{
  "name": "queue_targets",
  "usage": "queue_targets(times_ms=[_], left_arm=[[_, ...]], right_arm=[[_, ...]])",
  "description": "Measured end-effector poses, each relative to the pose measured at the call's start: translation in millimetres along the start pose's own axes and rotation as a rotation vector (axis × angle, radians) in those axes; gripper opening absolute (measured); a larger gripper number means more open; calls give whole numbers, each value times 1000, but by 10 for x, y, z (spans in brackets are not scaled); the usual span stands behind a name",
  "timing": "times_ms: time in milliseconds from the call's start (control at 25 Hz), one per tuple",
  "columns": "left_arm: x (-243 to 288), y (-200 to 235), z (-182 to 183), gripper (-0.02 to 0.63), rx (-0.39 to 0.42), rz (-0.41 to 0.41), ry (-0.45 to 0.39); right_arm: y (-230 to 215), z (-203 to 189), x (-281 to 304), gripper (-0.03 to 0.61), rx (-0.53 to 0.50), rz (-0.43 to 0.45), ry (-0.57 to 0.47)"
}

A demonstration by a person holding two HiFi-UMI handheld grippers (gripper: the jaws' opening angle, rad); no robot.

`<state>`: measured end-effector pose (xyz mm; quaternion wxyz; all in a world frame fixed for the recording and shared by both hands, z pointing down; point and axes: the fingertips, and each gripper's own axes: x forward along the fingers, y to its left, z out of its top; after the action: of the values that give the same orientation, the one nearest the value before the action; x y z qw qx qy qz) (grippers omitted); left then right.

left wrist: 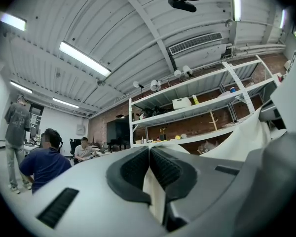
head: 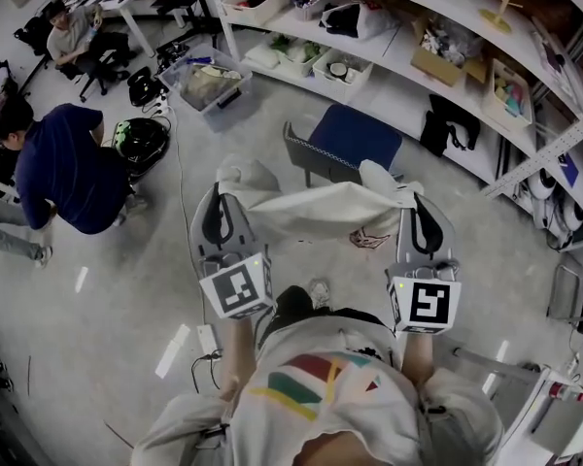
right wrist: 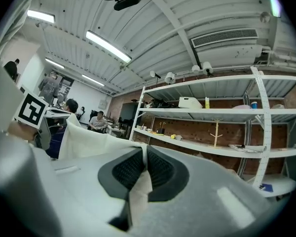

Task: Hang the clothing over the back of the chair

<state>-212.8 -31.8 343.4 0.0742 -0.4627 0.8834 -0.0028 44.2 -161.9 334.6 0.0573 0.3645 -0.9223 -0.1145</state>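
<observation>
person [head: 66, 175]: seen at far left in a dark blue top, bent over the floor.
left tongs [head: 221, 194]: closed tight on one edge of the clothing [head: 316, 207], with cloth pinched between the pads.
clothing: white, held stretched in the air between both tongs, in front of the chair.
chair [head: 345, 136]: blue seat, stood on the floor before the shelves [head: 398, 71].
right tongs [head: 424, 202]: clamped on the clothing's other edge.

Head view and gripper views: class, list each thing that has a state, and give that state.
Left gripper: shut on the garment.
Right gripper: shut on the garment.
Garment: held aloft, stretched between both grippers.
Chair: upright, seat bare, nothing hung on it.
</observation>
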Motion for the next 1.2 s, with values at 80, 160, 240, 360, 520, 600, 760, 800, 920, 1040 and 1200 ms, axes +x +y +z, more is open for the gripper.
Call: queue_targets(times_ms=[80, 160, 240, 360, 520, 600, 760, 800, 920, 1040, 1200], left_arm=[[169, 26, 23, 17, -8, -16, -4], [382, 42, 57, 17, -15, -43, -11], [617, 29, 83, 17, -23, -78, -19], [965, -50, 149, 17, -27, -143, -38], [1247, -238, 236, 17, -29, -245, -68], [1341, -304, 267, 17, -33, -279, -79], [1443, -343, 295, 17, -31, -328, -92], [1465, -347, 309, 17, -31, -340, -95], [1547, -365, 385, 17, -35, -376, -109], [1706, -361, 524, 17, -47, -412, -128], [1937, -341, 935, 17, -57, -434, -195]], right_arm=[[-29, 48, 122, 9, -3, -16, -1], [-67, 109, 243, 9, 2, -47, -7], [-105, 161, 337, 9, 7, -89, -8], [-162, 230, 416, 9, 15, -159, -6], [-262, 230, 311, 9, 24, -274, 15], [-312, 227, 279, 9, 28, -321, 22], [-325, 226, 214, 9, 38, -391, 30], [-330, 238, 202, 9, 37, -405, 31], [-372, 318, 195, 9, 18, -444, 26], [-433, 486, 267, 9, -19, -468, 8], [-602, 918, 391, 9, -104, -494, -44]])
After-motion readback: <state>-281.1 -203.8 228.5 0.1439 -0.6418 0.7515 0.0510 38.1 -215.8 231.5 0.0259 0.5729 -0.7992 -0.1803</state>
